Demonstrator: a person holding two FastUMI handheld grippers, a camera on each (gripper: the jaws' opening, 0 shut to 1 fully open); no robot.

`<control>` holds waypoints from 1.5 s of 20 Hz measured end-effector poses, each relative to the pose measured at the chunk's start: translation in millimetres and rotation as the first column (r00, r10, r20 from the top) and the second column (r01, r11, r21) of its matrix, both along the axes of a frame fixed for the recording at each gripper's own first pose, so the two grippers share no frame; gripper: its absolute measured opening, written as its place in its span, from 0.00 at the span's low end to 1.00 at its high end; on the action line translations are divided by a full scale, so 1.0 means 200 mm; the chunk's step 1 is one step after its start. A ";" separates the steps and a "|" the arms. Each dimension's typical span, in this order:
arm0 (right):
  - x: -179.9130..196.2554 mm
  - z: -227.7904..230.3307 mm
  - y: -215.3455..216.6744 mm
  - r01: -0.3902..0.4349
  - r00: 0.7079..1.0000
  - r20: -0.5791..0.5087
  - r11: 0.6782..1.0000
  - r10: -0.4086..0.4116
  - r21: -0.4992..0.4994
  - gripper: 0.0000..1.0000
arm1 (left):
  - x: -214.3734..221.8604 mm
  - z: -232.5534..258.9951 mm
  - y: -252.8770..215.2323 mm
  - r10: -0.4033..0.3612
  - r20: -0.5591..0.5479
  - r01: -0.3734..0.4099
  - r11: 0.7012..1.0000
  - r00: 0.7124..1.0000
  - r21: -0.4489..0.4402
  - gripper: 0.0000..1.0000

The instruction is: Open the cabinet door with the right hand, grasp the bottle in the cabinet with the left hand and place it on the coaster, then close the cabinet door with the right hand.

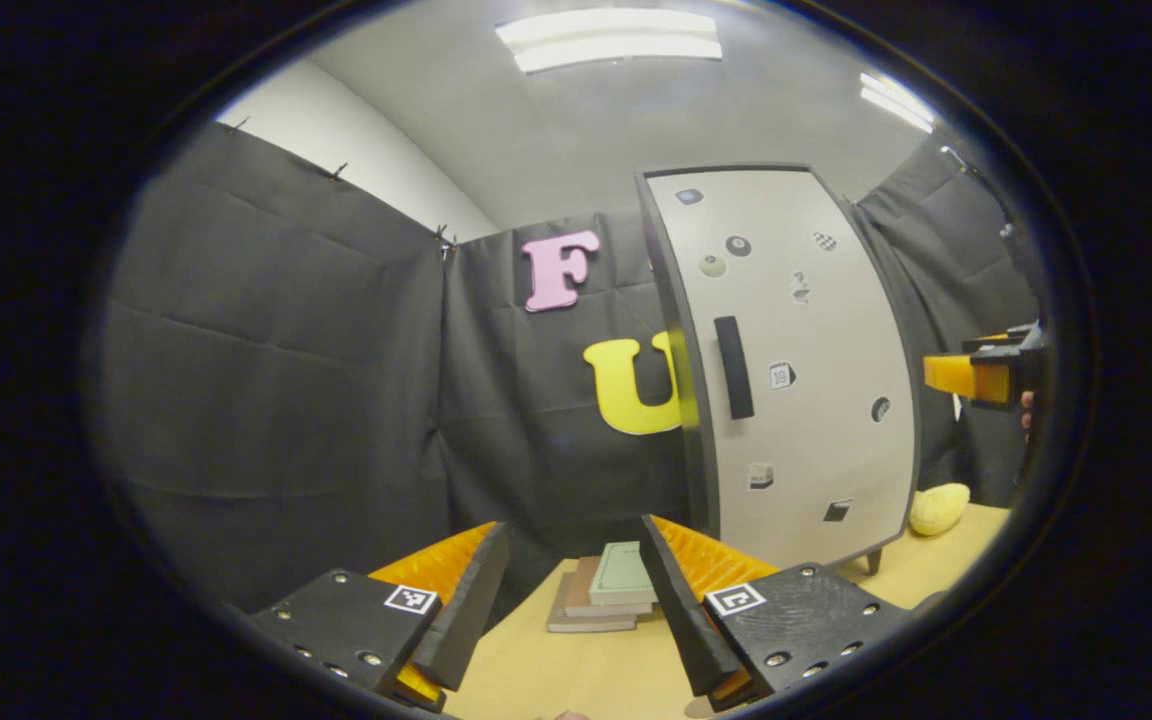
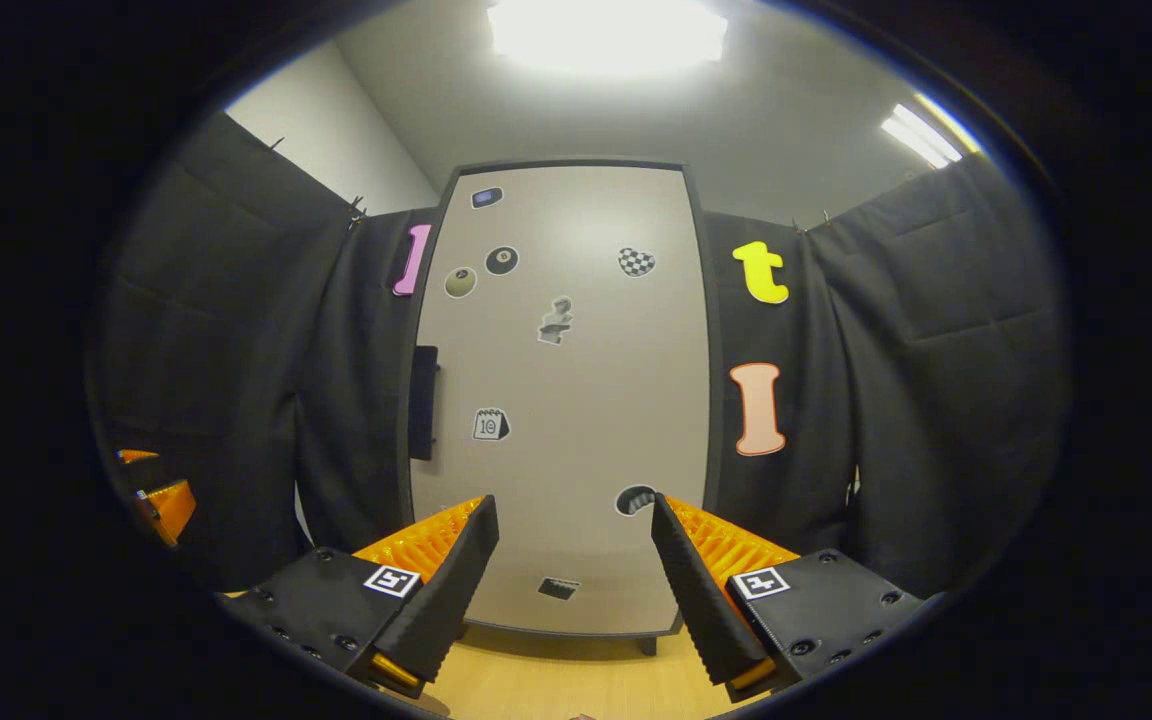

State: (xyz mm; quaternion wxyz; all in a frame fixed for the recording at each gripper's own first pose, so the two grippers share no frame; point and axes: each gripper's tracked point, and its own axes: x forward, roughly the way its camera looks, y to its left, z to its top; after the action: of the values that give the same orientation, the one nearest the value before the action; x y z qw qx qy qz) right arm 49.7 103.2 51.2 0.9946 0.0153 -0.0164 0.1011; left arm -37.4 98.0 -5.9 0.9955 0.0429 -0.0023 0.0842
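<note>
Cabinet door (image 2: 561, 400) shut, bottle hidden behind it. Right gripper (image 2: 573, 560) faces the door, jaws wide, empty. Handle (image 2: 423, 402) sits at the door's left edge — shift left, close squarely on it (left gripper (image 1: 573, 590) open too).

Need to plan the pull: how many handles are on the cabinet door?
1: a dark vertical handle at mid-height on the closed door, near its left edge as the right gripper view faces it.
</note>
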 end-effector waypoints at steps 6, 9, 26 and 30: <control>0.17 0.09 0.28 -0.067 0.998 -0.011 0.998 0.067 0.019 0.98 | -0.08 -0.10 0.27 0.079 -0.029 -0.079 0.997 0.996 -0.011 0.80; 0.23 0.14 0.40 -0.086 0.996 0.000 0.996 0.086 0.031 0.98 | -0.11 -0.12 0.40 0.119 -0.039 -0.119 0.993 0.992 0.001 0.80; 0.68 0.13 0.92 -0.141 0.985 -0.099 0.990 0.141 0.012 0.97 | -0.34 -0.25 0.78 0.242 -0.099 -0.239 0.970 0.965 0.039 0.80; 0.74 0.11 1.00 -0.153 0.978 -0.144 0.988 0.154 0.014 0.81 | -0.37 -0.27 0.80 0.248 -0.108 -0.246 0.969 0.963 0.036 0.80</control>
State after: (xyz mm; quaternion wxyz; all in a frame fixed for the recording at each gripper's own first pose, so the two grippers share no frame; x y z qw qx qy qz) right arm 196.9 304.1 73.4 0.9824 0.0253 0.0567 0.1763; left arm -111.2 257.2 -60.6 0.9753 0.0587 0.0579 0.2050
